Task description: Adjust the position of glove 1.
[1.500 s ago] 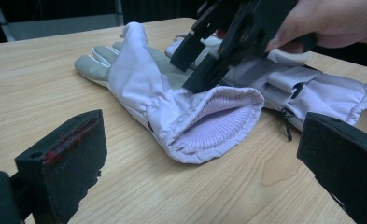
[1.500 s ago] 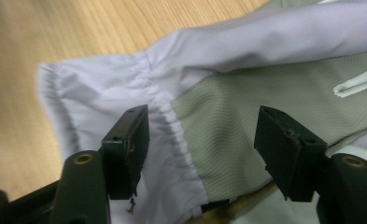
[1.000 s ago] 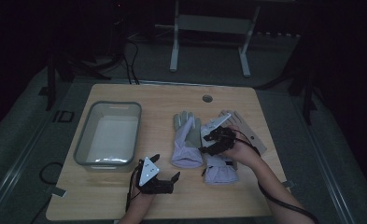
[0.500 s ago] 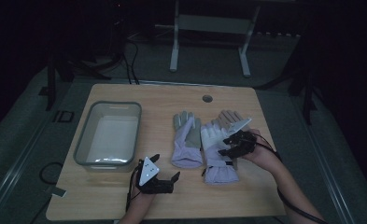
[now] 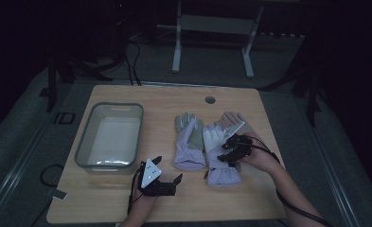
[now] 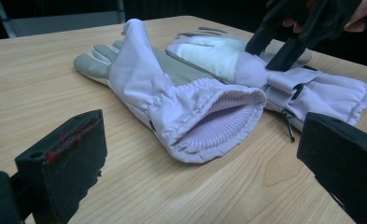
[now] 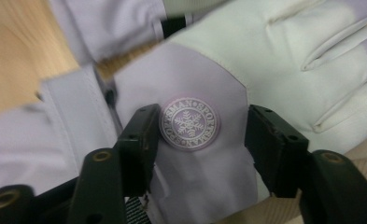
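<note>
Right gripper (image 5: pixel 232 150) tips downward, jaws half-spread and just closing — seemingly unclamped; left gripper (image 5: pixel 167 174) sits level, jaws wide.

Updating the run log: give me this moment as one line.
right gripper: jaws closing, astride badge of right glove, no grip yet | left gripper: open, idle near left glove | bin: holds no glove

A grey plastic bin (image 5: pixel 109 137) sits on the wooden table (image 5: pixel 174 101). Near the table's far edge: a round, probably cable, hole (image 5: pixel 210 100).
</note>
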